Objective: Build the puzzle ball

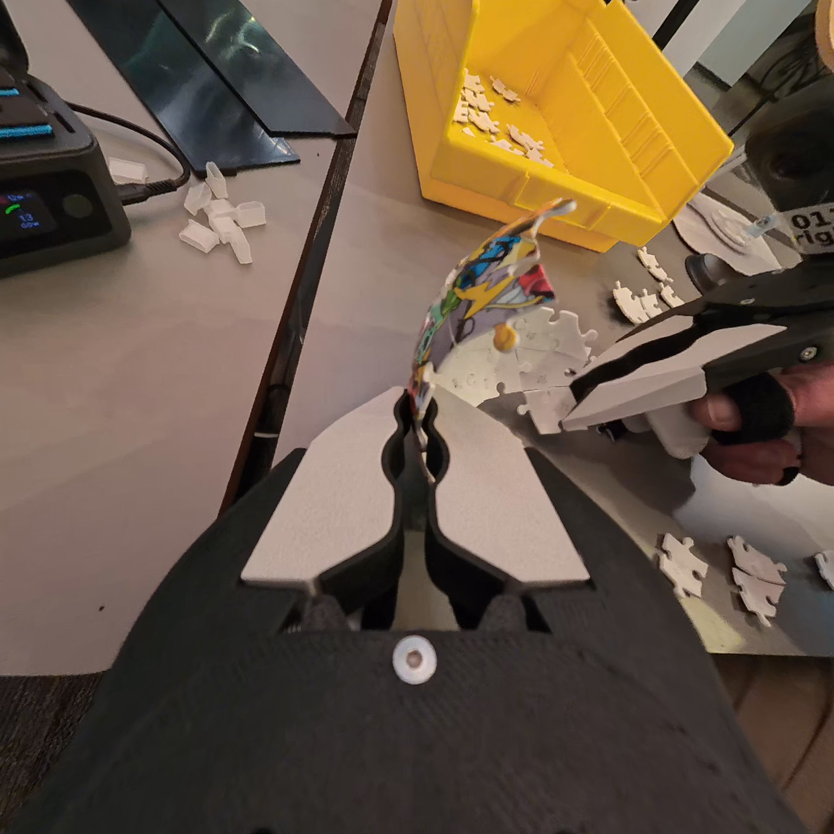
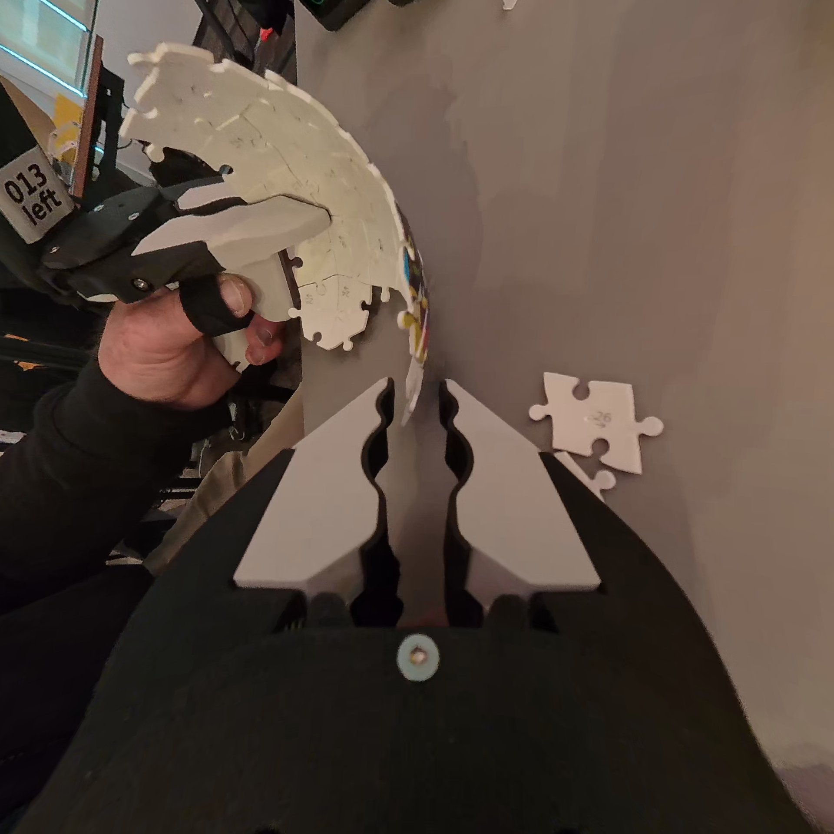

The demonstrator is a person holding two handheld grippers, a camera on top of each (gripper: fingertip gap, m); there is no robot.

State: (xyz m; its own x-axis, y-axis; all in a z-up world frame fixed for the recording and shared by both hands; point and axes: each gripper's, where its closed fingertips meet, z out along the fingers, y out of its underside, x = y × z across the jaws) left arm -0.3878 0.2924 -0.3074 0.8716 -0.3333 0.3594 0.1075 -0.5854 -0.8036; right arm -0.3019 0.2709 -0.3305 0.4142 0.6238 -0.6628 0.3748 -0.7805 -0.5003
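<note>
The partly built puzzle ball (image 1: 487,289) is a curved shell, colourful outside and white inside. My left gripper (image 1: 417,406) is shut on its lower edge and holds it above the table. In the right wrist view the shell (image 2: 289,149) shows its white inner side, with the left gripper (image 2: 316,212) clamped on it. My right gripper (image 2: 415,388) is open, its jaws standing on either side of the shell's lowest edge piece (image 2: 413,392) without pressing it. In the left wrist view the right gripper (image 1: 567,406) meets the shell's white rim from the right.
A yellow bin (image 1: 474,180) at the back holds several white pieces (image 1: 492,113). Loose pieces lie on the grey table (image 1: 681,564) (image 2: 591,419). A black device with a cable (image 1: 45,180) and white plastic caps (image 1: 221,216) sit on the left table beyond a seam.
</note>
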